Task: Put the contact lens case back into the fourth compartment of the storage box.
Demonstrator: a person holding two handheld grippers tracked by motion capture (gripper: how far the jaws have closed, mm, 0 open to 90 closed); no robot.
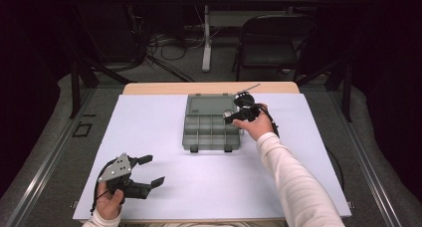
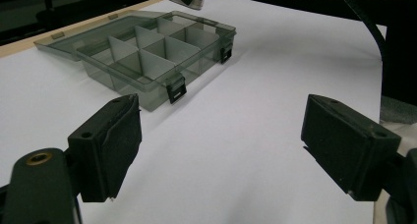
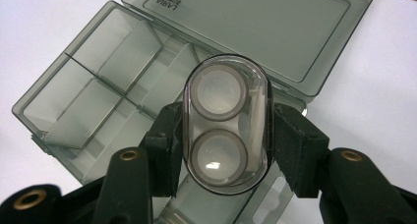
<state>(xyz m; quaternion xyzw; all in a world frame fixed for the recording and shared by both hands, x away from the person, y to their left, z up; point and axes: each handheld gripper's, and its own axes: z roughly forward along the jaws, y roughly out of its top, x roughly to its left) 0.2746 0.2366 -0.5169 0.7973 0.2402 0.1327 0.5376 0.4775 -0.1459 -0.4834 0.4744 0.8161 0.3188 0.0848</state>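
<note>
Now, right gripper (image 3: 223,135): clamped on the clear oval case (image 3: 226,123), over the organizer box's (image 1: 211,122) right compartments.
Left gripper (image 1: 149,171): jaws spread, nothing between, near-left above the tabletop (image 1: 164,187).
Box lid (image 3: 255,32): open.

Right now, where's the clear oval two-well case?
The clear oval two-well case is clamped between the right gripper jaws, above the open grey compartment box; in the high view, at the box's right edge.

Organizer box (image 1: 211,123) blocks centre (sides open).
</note>
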